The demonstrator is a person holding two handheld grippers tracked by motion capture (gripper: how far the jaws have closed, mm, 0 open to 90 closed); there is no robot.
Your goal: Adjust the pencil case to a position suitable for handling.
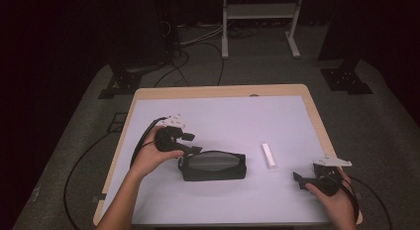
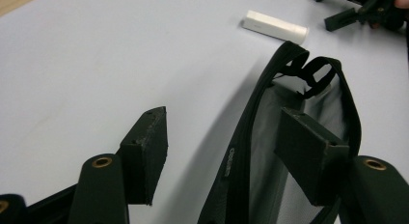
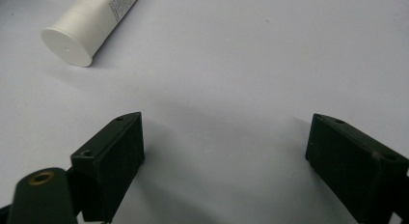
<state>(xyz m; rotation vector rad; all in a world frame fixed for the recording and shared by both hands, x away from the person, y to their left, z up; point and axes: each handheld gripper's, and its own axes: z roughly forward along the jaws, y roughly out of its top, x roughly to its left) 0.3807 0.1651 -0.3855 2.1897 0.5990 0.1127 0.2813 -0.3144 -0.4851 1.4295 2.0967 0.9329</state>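
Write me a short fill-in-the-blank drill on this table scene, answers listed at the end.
1. The pouch beside the left tool is ____ in colour.
2. The white tube lies between the pouch and the ____ tool.
3. The jaws of the right tool stand ____, with nothing between them.
4. Everything rests on a pale mat covering a ____ table.

Missing words: black; right; open; wooden

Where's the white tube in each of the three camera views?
High view: the white tube lies right of centre, between the black pouch and the right gripper.
Left gripper view: top, right of centre, just beyond the pouch's far end.
Right gripper view: top left corner, cap end nearest.
Shared landmark: the pale table mat.
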